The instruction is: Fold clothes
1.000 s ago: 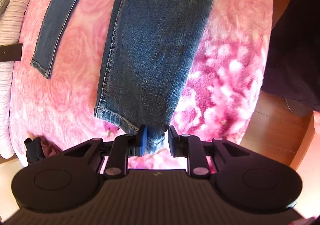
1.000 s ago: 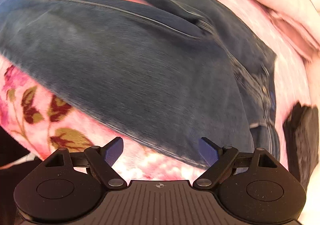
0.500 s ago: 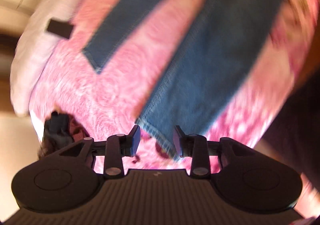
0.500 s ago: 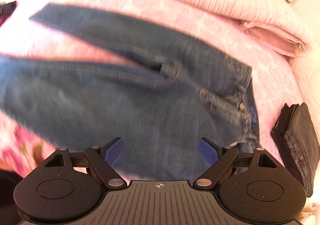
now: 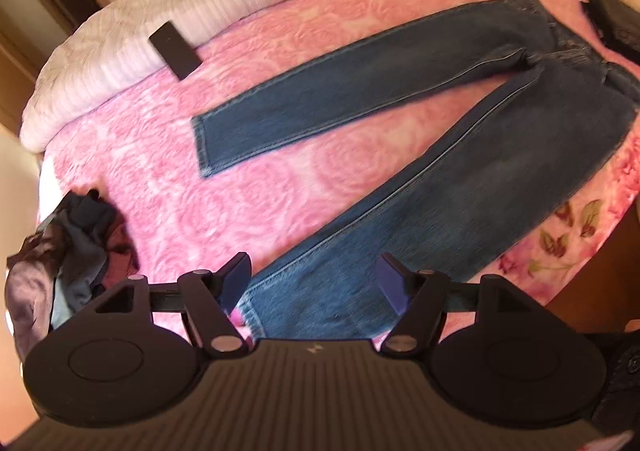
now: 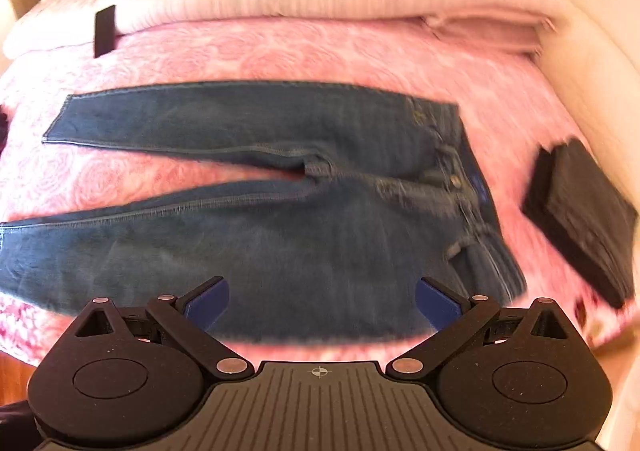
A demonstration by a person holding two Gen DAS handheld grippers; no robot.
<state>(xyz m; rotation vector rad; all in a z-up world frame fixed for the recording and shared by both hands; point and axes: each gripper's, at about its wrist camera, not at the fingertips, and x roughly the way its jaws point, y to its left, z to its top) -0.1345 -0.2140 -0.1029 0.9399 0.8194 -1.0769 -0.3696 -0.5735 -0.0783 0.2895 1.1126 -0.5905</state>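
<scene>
The jeans (image 6: pixel 280 211), spread flat with legs apart on the pink bedspread (image 5: pixel 240 191), are probably heavy, limp denim best pinched at hem or waistband; left gripper (image 5: pixel 314 283) and right gripper (image 6: pixel 322 303) are both opening, empty.

Both my grippers, left (image 5: pixel 314 283) and right (image 6: pixel 322 305), look the same: matte black ribbed bodies, round side discs, silver pivot screws, blue finger pads (image 6: pixel 206 307).
</scene>
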